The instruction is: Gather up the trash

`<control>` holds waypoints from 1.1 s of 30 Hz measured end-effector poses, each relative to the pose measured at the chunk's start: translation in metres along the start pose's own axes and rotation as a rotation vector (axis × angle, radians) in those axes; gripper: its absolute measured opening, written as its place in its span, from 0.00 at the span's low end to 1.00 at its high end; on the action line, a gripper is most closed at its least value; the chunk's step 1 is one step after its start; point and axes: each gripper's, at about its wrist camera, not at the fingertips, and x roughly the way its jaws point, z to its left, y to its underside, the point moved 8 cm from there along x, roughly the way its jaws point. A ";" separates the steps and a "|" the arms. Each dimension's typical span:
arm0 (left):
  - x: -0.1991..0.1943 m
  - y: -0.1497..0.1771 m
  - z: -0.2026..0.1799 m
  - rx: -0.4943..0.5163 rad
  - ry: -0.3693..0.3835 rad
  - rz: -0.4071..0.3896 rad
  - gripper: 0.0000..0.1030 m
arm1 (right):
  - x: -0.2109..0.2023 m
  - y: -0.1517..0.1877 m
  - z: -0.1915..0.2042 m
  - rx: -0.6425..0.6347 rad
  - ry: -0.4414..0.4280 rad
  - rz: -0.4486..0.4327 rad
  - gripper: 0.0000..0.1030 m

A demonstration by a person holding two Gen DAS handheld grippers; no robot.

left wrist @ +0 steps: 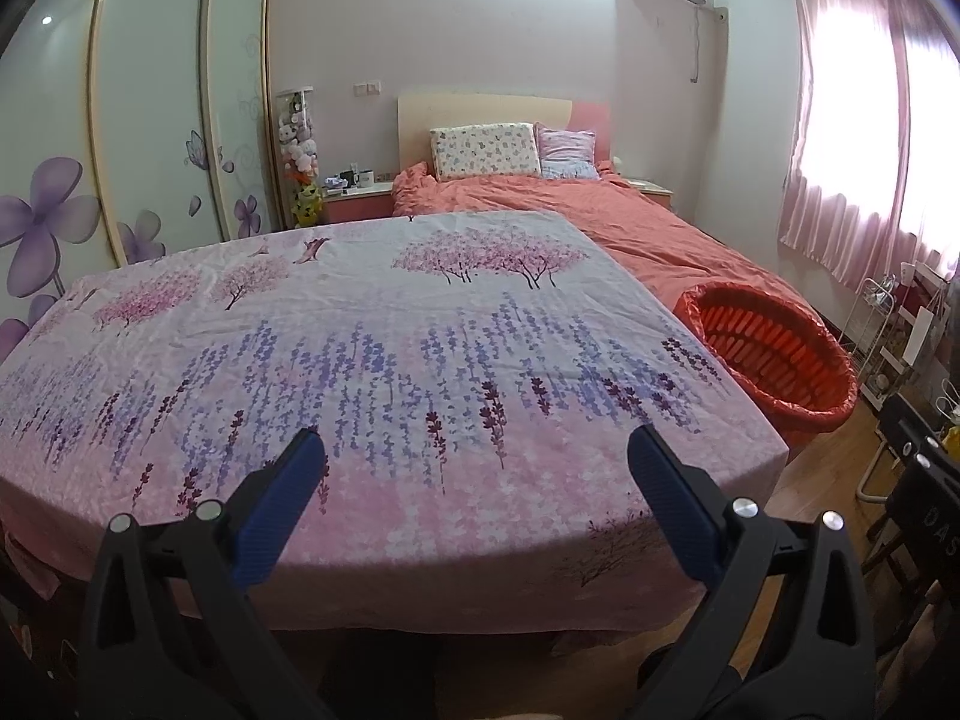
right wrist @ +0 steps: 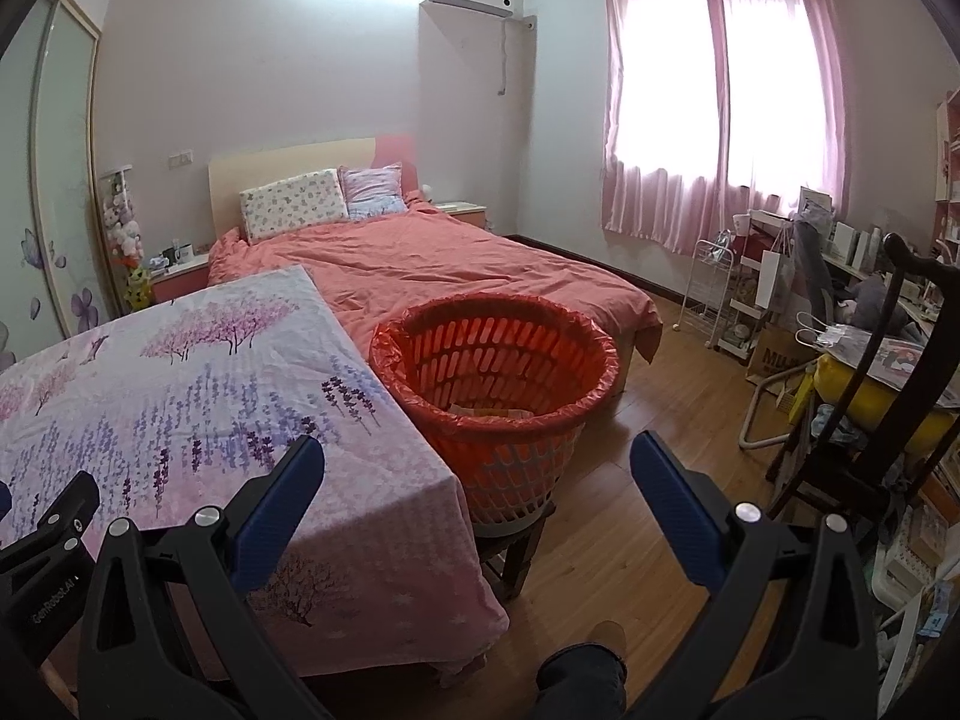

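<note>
A white slatted basket lined with an orange-red bag [right wrist: 495,360] stands on a small stool at the right end of a table under a floral pink and purple cloth [right wrist: 180,372]. Something pale lies at the basket's bottom. The basket also shows in the left wrist view [left wrist: 771,354], right of the cloth [left wrist: 360,348]. My left gripper [left wrist: 474,447] is open and empty over the table's near edge. My right gripper [right wrist: 477,456] is open and empty, above the table's near right corner and in front of the basket. No loose trash shows on the cloth.
A bed with a salmon cover [right wrist: 456,264] lies behind the table and basket. A wardrobe with flower doors [left wrist: 150,120] stands left. A wire rack [right wrist: 711,294], cluttered desk and dark chair [right wrist: 888,372] fill the right. Wooden floor [right wrist: 636,468] lies between.
</note>
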 end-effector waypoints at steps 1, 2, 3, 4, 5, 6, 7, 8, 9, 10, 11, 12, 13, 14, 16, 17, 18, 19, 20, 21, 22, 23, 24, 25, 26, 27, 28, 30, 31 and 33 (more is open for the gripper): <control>0.000 -0.001 0.000 0.001 -0.003 -0.002 0.96 | 0.000 -0.001 -0.001 0.001 0.003 -0.004 0.98; -0.001 -0.001 -0.001 0.002 -0.003 -0.004 0.96 | -0.001 -0.001 -0.001 0.002 0.004 -0.006 0.98; -0.002 -0.002 -0.002 0.004 -0.005 -0.007 0.96 | -0.001 -0.001 -0.001 0.002 0.005 -0.006 0.98; -0.003 -0.003 -0.002 0.007 -0.009 -0.011 0.96 | -0.001 -0.002 -0.002 0.003 0.006 -0.007 0.98; -0.004 -0.004 -0.003 0.012 -0.013 -0.015 0.96 | -0.001 -0.001 -0.002 0.003 0.006 -0.007 0.98; -0.005 -0.005 -0.004 0.016 -0.016 -0.019 0.96 | -0.001 -0.001 -0.002 0.004 0.006 -0.007 0.98; -0.006 -0.005 -0.005 0.021 -0.018 -0.023 0.96 | -0.001 -0.002 -0.002 0.005 0.007 -0.007 0.98; -0.007 -0.007 -0.007 0.027 -0.019 -0.029 0.96 | -0.001 -0.002 -0.003 0.005 0.007 -0.008 0.98; -0.009 -0.008 -0.007 0.031 -0.020 -0.033 0.96 | 0.000 -0.002 -0.003 0.004 0.007 -0.008 0.98; -0.010 -0.008 -0.009 0.034 -0.019 -0.037 0.96 | 0.000 -0.002 -0.003 0.004 0.007 -0.008 0.98; -0.010 -0.009 -0.010 0.035 -0.017 -0.038 0.96 | -0.001 -0.002 -0.003 0.004 0.007 -0.010 0.98; -0.010 -0.010 -0.011 0.035 -0.015 -0.039 0.96 | -0.001 -0.002 -0.003 0.004 0.008 -0.010 0.98; -0.011 -0.010 -0.012 0.035 -0.012 -0.040 0.96 | -0.001 -0.002 -0.004 0.005 0.009 -0.011 0.98; -0.011 -0.011 -0.012 0.035 -0.010 -0.041 0.96 | -0.001 -0.002 -0.004 0.006 0.010 -0.012 0.98; -0.012 -0.011 -0.013 0.035 -0.007 -0.042 0.96 | -0.002 -0.003 -0.005 0.007 0.012 -0.014 0.98; -0.012 -0.011 -0.013 0.035 -0.005 -0.041 0.96 | -0.002 -0.003 -0.005 0.008 0.013 -0.014 0.98; -0.011 -0.011 -0.014 0.036 -0.004 -0.041 0.96 | -0.002 -0.003 -0.005 0.009 0.014 -0.012 0.98; -0.011 -0.011 -0.014 0.037 -0.003 -0.040 0.96 | -0.002 -0.003 -0.005 0.009 0.014 -0.012 0.98; -0.011 -0.011 -0.015 0.037 -0.002 -0.039 0.96 | -0.001 -0.003 -0.005 0.010 0.015 -0.011 0.98; -0.011 -0.011 -0.015 0.037 -0.003 -0.038 0.96 | -0.002 -0.003 -0.005 0.010 0.015 -0.012 0.98; -0.011 -0.011 -0.015 0.037 -0.002 -0.037 0.96 | -0.002 -0.003 -0.005 0.010 0.015 -0.012 0.98; -0.011 -0.011 -0.015 0.037 -0.003 -0.037 0.96 | -0.002 -0.003 -0.006 0.011 0.015 -0.012 0.98; -0.010 -0.011 -0.015 0.037 -0.003 -0.037 0.96 | -0.001 -0.003 -0.006 0.010 0.015 -0.012 0.98; -0.010 -0.011 -0.015 0.037 -0.004 -0.037 0.96 | -0.002 -0.003 -0.006 0.010 0.015 -0.011 0.98; -0.010 -0.011 -0.014 0.037 -0.005 -0.037 0.96 | -0.002 -0.003 -0.006 0.010 0.015 -0.011 0.98; -0.010 -0.010 -0.015 0.037 -0.006 -0.036 0.96 | -0.002 -0.003 -0.006 0.010 0.014 -0.010 0.98; -0.009 -0.010 -0.015 0.036 -0.006 -0.035 0.96 | -0.002 -0.003 -0.006 0.011 0.015 -0.010 0.98; -0.009 -0.009 -0.014 0.035 -0.006 -0.033 0.96 | -0.002 -0.002 -0.006 0.011 0.015 -0.008 0.98; -0.009 -0.010 -0.014 0.035 -0.006 -0.032 0.96 | -0.002 -0.002 -0.006 0.011 0.015 -0.010 0.98; -0.009 -0.009 -0.014 0.035 -0.006 -0.032 0.96 | -0.002 -0.002 -0.006 0.011 0.014 -0.009 0.98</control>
